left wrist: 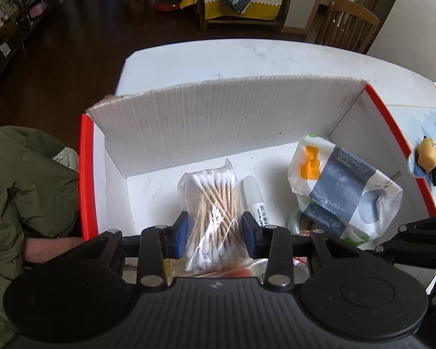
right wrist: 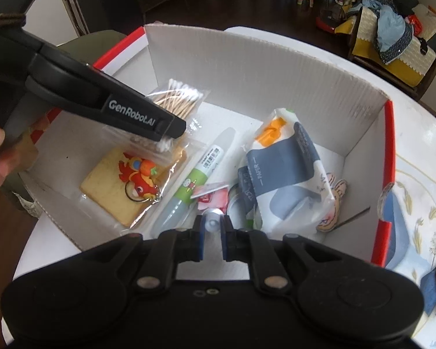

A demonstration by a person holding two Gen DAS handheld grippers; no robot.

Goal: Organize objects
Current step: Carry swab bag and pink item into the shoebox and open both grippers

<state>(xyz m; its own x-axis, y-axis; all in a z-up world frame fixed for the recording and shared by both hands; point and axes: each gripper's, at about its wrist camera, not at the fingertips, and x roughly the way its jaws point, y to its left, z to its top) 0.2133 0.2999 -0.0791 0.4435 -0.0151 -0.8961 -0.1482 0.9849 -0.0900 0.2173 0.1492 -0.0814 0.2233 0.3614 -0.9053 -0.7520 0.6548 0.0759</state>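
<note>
A clear bag of cotton swabs (left wrist: 210, 200) hangs upright over the white box with a red rim (left wrist: 85, 174), and my left gripper (left wrist: 215, 232) is shut on its lower half. In the right wrist view, the same bag (right wrist: 183, 96) sits under the left gripper's black finger (right wrist: 171, 125), above a bagged red keychain (right wrist: 136, 177). My right gripper (right wrist: 212, 232) is shut on a small grey tube (right wrist: 212, 218), low over the box's near side. A tissue pack (right wrist: 284, 174) and a white and green marker (right wrist: 200, 174) lie inside the box (right wrist: 247, 72).
A red packet (right wrist: 212, 196) and a cartoon cut-out (right wrist: 337, 200) also lie in the box. The box stands on a white table (left wrist: 247, 58). A yellow figure (left wrist: 427, 152) sits on the table right of the box. A green jacket (left wrist: 29, 189) is at the left.
</note>
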